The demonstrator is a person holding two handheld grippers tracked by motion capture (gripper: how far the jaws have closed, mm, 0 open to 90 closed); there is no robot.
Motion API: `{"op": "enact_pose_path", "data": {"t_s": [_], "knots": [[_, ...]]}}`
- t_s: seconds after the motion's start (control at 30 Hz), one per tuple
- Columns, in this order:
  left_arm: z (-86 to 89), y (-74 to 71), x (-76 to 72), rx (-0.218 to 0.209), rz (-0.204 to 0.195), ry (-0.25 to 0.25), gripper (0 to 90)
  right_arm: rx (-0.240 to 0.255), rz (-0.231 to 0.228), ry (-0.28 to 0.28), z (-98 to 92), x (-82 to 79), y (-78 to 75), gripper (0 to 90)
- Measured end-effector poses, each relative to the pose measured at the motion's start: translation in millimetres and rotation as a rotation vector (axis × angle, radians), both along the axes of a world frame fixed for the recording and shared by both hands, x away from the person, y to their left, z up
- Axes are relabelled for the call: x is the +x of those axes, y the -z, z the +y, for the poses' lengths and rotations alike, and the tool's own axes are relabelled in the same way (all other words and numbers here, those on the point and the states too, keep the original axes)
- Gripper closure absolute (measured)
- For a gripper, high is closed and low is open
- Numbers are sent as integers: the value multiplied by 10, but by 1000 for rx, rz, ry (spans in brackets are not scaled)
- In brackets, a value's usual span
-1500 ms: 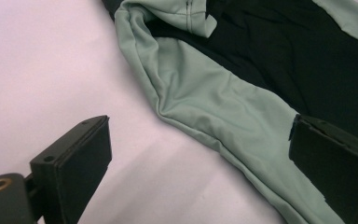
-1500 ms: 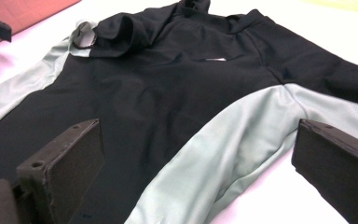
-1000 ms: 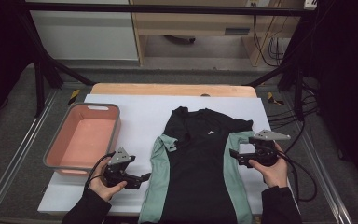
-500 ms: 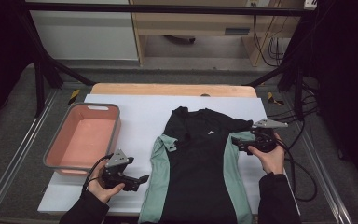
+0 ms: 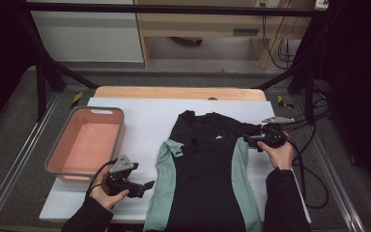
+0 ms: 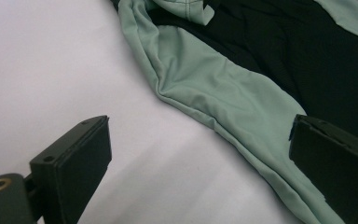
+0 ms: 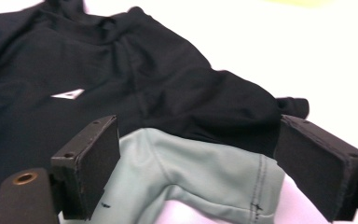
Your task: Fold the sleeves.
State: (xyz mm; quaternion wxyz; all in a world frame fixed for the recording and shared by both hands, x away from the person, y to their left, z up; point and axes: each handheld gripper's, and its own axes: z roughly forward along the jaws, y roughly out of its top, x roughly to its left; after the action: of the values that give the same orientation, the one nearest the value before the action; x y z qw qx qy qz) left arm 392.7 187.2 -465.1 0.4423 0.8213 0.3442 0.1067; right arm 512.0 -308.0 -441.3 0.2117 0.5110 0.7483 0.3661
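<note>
White sheeting covers the table [image 5: 140,121], and the black-and-green shirt [image 5: 205,174] lies flat from its middle to the near edge, a pink bin [image 5: 84,145] at the left edge. I judge I am setting up a fold: my right gripper [image 7: 196,163] straddles the right sleeve, jaws just closing but not yet pinching. Next, close on that sleeve. My left gripper [image 6: 200,163] waits released beside the left hem. Since earlier, my right hand has gone up toward the shoulder.
</note>
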Motion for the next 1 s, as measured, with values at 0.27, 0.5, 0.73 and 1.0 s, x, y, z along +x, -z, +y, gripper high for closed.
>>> {"op": "enact_pose_path", "data": {"t_s": [0.27,0.5,0.73,1.0], "knots": [[-5,7,7,3,0,1,54,0,18,48,-120,84,137,288],[-18,15,5,5,4,9,54,-3,45,80,-179,158,206,379],[-20,18,5,6,4,8,54,-20,66,107,-208,208,237,469],[-22,23,6,7,4,9,54,-38,85,145,-280,185,311,579]]}}
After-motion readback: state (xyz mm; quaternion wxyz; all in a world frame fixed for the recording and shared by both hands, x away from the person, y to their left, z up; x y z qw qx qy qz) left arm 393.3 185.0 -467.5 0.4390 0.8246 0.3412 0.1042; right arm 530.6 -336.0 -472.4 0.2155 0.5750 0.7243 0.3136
